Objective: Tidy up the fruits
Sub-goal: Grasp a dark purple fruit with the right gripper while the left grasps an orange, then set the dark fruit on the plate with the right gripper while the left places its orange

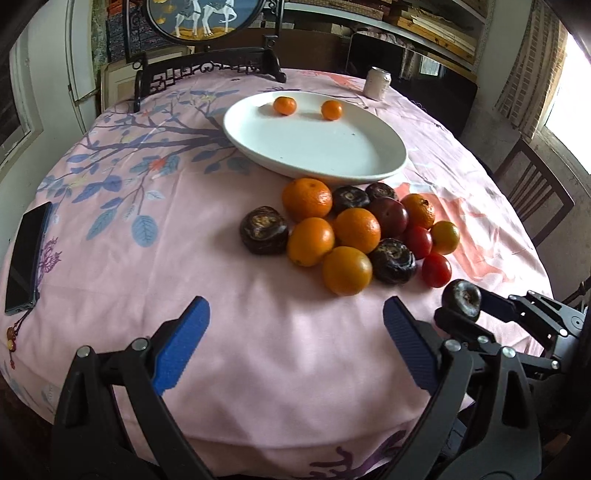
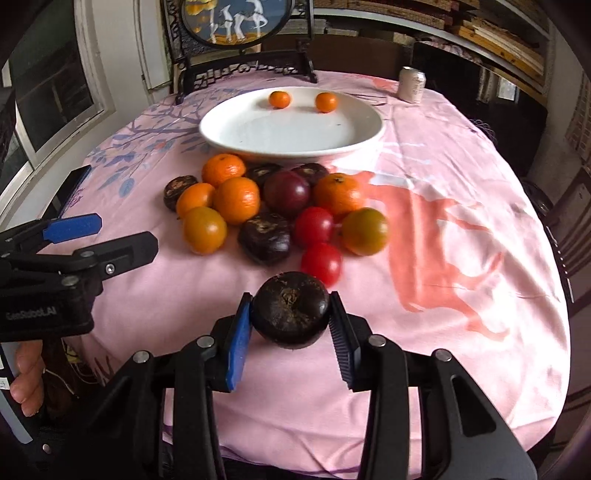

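Blue-padded right tongs clamp a dark brown fruit above the table; left tongs gape wide, holding nothing.

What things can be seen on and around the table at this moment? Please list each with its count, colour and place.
plate: one, white, far middle of the table
small oranges: two, orange, on the plate's far side
oranges: six in the pile, orange, one greenish, in front of the plate
dark round fruits: four in the pile, brown-black
plum: one, dark red, middle of the pile
tomatoes: two, red, near side of the pile
held dark fruit: one, brown-black, between the right gripper's pads
can: one, pale, far right
phone: one, dark, left edge
tablecloth: one, pink, printed
round picture stand: one, black frame, behind the table
left gripper: open, holding nothing
right gripper: shut on the held dark fruit
hand: one, lower left
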Demonstrator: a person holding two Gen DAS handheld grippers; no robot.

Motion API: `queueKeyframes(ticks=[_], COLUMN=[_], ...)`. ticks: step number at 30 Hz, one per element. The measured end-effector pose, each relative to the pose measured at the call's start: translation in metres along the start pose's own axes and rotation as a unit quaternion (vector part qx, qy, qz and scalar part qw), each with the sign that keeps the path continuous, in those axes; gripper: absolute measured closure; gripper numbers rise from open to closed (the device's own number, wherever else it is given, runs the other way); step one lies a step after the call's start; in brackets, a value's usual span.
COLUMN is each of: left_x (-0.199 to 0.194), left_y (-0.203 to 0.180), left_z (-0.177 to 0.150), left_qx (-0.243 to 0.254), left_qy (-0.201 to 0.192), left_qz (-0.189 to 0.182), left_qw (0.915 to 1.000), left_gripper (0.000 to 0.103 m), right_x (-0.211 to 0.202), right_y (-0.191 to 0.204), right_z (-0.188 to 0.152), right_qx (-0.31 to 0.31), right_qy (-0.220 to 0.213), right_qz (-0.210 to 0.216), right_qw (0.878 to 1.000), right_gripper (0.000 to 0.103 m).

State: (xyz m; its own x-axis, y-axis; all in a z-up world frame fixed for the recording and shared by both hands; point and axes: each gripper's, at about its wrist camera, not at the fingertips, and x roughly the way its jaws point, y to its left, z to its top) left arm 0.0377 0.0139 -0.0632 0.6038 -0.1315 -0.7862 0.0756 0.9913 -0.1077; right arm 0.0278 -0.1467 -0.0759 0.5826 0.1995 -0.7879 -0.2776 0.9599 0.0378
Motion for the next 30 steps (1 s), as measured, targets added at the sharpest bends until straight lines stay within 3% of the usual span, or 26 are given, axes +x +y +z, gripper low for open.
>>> queueKeyframes(ticks=[8, 9, 13, 16, 19, 30], left_x=[0.031, 0.035, 0.053, 0.055, 0.054, 0.023], left_y=[-0.036, -0.035, -0.027, -0.026, -0.025, -0.014], left_z=[0.007, 0.009, 0.012, 0.014, 0.014, 0.002], left_qx=[0.013, 0.007, -0.025, -0.026, -0.03, -0.028], left_qy=[0.015, 0.016, 0.042, 0.031, 0.023, 0.017], left_qz=[0.021, 0.023, 0.024, 0.031, 0.02, -0.008], left_qw=[0.9996, 0.9996, 0.9985, 0.9987, 0.9991, 0.9994], left_gripper=[0.011, 0.014, 0.047, 0.05, 0.066, 0.067], right_x=[-0.012, -0.012, -0.011, -0.011, -0.011, -0.009], right_y=[-0.045, -0.046, -0.051, -0.054, -0.052, -0.029], right_z=[-0.012, -0.013, -0.015, -0.016, -0.016, -0.007], right_qx=[0.05, 0.051, 0.057, 0.062, 0.06, 0.035], right_qy=[-0.015, -0.015, -0.015, -0.015, -0.015, -0.016], right_qz=[0.0, 0.002, 0.01, 0.011, 0.011, 0.02], right_qw=[0.999, 0.999, 0.998, 0.998, 0.998, 0.999], right_gripper=[0.062, 0.062, 0.062, 0.062, 0.062, 0.062])
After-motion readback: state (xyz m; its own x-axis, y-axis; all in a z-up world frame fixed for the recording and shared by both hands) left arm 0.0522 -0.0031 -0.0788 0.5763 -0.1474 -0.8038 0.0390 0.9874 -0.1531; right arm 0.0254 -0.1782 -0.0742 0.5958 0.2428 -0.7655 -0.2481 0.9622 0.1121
